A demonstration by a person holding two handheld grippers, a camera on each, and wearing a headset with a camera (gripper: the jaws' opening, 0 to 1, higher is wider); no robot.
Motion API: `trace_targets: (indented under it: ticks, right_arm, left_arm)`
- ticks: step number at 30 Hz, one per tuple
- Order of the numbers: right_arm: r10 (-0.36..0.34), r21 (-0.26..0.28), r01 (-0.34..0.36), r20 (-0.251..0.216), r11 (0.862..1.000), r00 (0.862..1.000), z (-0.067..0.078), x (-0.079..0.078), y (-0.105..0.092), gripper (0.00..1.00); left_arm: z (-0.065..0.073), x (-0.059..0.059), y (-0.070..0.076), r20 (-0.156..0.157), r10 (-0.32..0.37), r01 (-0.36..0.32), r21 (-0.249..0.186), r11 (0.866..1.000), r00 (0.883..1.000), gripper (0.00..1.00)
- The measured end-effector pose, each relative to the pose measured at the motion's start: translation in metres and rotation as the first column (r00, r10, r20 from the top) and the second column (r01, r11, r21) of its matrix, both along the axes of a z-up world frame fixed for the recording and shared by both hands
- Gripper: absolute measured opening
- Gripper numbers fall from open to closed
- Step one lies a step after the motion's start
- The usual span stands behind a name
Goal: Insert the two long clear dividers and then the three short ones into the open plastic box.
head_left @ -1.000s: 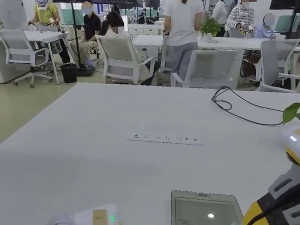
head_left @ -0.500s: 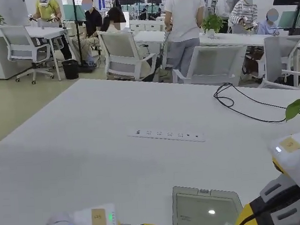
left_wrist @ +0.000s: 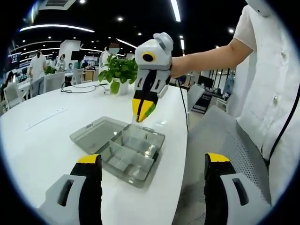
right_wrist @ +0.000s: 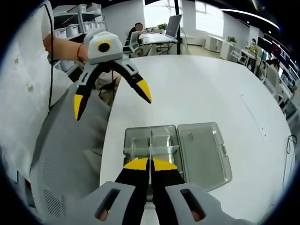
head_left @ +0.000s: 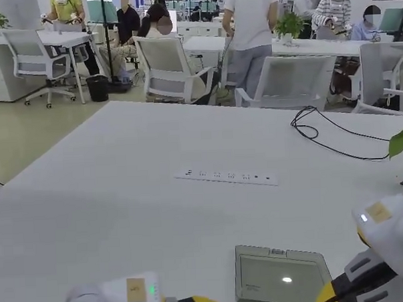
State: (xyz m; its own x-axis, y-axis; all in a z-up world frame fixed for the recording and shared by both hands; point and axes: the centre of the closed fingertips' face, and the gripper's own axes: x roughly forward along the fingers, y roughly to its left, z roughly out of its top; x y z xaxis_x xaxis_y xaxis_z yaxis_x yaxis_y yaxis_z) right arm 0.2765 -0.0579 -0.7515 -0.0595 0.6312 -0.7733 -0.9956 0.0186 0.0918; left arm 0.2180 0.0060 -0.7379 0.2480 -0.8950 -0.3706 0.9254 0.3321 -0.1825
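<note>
The open clear plastic box (left_wrist: 123, 151) lies near the table's edge with its lid (left_wrist: 93, 133) folded flat beside it. Clear partitions stand inside the box (right_wrist: 161, 140). My right gripper (right_wrist: 150, 161) is directly over it, jaws shut on the thin edge of a clear divider (right_wrist: 150, 138) that runs down into the box. The left gripper view shows the right gripper (left_wrist: 142, 110) pointing down at the box's far edge. My left gripper (left_wrist: 152, 161) is open wide and holds nothing. It hovers off the table's edge beside the box, and appears as the left gripper (right_wrist: 111, 101) in the right gripper view.
A power strip (head_left: 226, 177) is set into the middle of the white table (head_left: 123, 194), and a black cable (head_left: 328, 135) loops at the far right. A potted plant (left_wrist: 119, 72) stands beyond the box. A grey chair (right_wrist: 61, 154) is beside the table's edge. People and office chairs are behind.
The head camera has tilted, so the table slides up the picture. The right gripper's body has shifted slightly left and down at the picture's lower right. The left gripper's body stays put.
</note>
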Motion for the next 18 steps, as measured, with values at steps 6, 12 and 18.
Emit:
trace_targets:
  ticks: [6,12,18]
  right_arm:
    - [-0.001,-0.006,0.001,0.004,1.0,1.0,-0.004,0.001,-0.001,0.03]
    - [-0.002,-0.01,0.002,0.001,1.0,1.0,-0.009,0.001,-0.002,0.03]
    - [0.016,-0.005,-0.016,0.02,1.0,1.0,-0.011,0.0,0.001,0.03]
  left_arm:
    - [0.001,0.0,0.0,0.0,0.002,-0.002,-0.002,1.0,1.0,0.91]
    - [0.001,-0.001,0.0,-0.002,0.005,-0.005,-0.007,1.0,1.0,0.92]
    - [0.0,-0.001,0.001,-0.005,0.006,-0.006,-0.004,1.0,1.0,0.92]
